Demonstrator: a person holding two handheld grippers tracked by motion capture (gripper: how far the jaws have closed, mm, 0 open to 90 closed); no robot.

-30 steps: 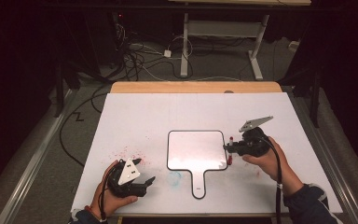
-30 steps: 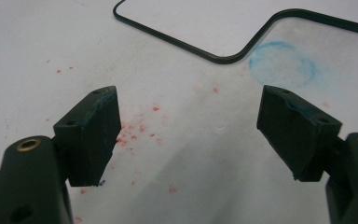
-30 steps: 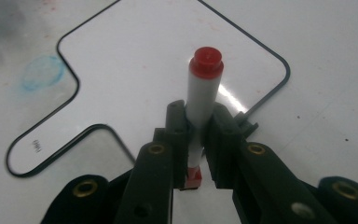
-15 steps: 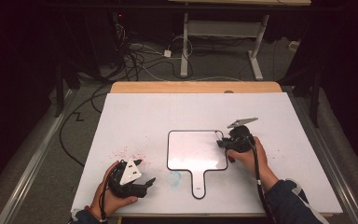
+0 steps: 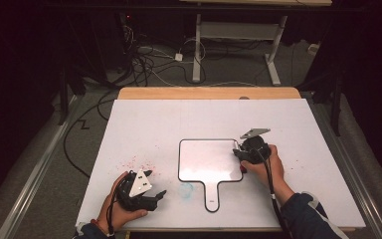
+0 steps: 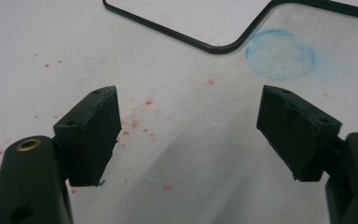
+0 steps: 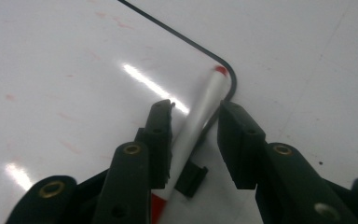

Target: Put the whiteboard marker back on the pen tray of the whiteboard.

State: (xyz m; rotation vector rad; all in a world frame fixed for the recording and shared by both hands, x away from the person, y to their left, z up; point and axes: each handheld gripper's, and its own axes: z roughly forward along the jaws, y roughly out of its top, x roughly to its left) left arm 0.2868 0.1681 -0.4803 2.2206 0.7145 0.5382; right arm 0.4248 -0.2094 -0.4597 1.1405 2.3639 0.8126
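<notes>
A small whiteboard (image 5: 206,159) with a black rim and a short handle lies flat in the middle of the white table (image 5: 179,119). My right gripper (image 5: 238,152) rests at the board's right edge, shut on a white marker (image 7: 198,119). The marker's red tip (image 7: 220,71) sits just inside the rounded corner of the whiteboard (image 7: 74,70), close to its rim. At the front left, my left gripper (image 5: 156,183) hovers low over the table with its jaws wide apart. Nothing lies between the left gripper's (image 6: 189,105) jaws.
A round blue smudge (image 6: 279,53) marks the table beside the board's handle, and red specks (image 5: 137,162) are scattered at the left. A wooden edge (image 5: 209,93) borders the table's far side. Cables (image 5: 149,64) and a desk frame (image 5: 238,35) stand on the floor beyond.
My right gripper has moved left with the marker, from beyond the board's right side to its edge. The left gripper has stayed in place, open.
</notes>
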